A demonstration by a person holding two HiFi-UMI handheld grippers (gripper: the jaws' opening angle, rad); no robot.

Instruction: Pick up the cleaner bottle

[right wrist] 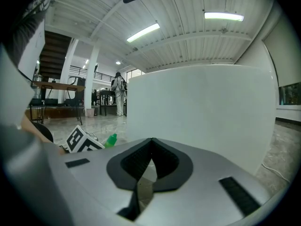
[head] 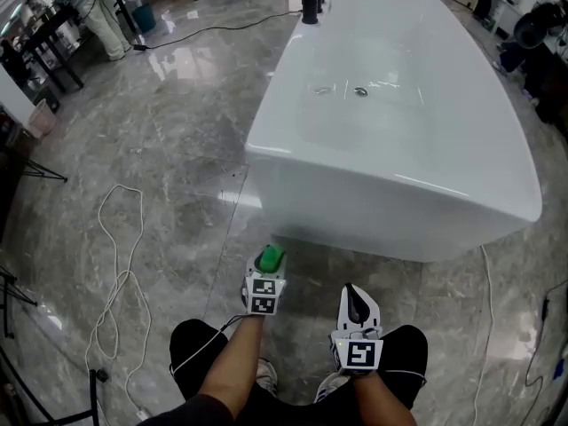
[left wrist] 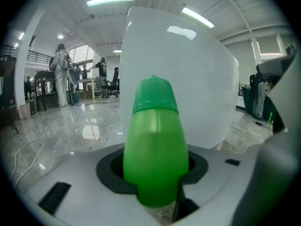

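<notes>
**Green cleaner bottle pinched in the left tongs, at the near end of the bathtub**

A grey marble floor [head: 160,149] surrounds a large white bathtub [head: 390,105], which fills the upper right of the head view. The tub's near end wall faces the person, and dark fittings [head: 311,7] stand at its far end. A small drain [head: 360,90] shows on the tub's bottom. To the left of the tub, a white cable [head: 120,264] lies in loose loops on the floor.

The person's two forearms reach towards the tub's near wall from the lower edge of the head view. The left tongs [head: 268,272] are held just short of the tub's near left corner. They are pinching the cleaner bottle [head: 270,257]. In the left gripper view the bottle's green body [left wrist: 155,159] sits upright in the dark notch of the jaws, with both pads pressed against its sides. Its green cap [left wrist: 155,95] rises in front of the tub's white wall. The bottle's base is hidden behind the jaws.

The right tongs [head: 353,293] are beside the left pair, also in front of the tub's near wall. Their jaws are pressed together at the tips with nothing between them.
</notes>
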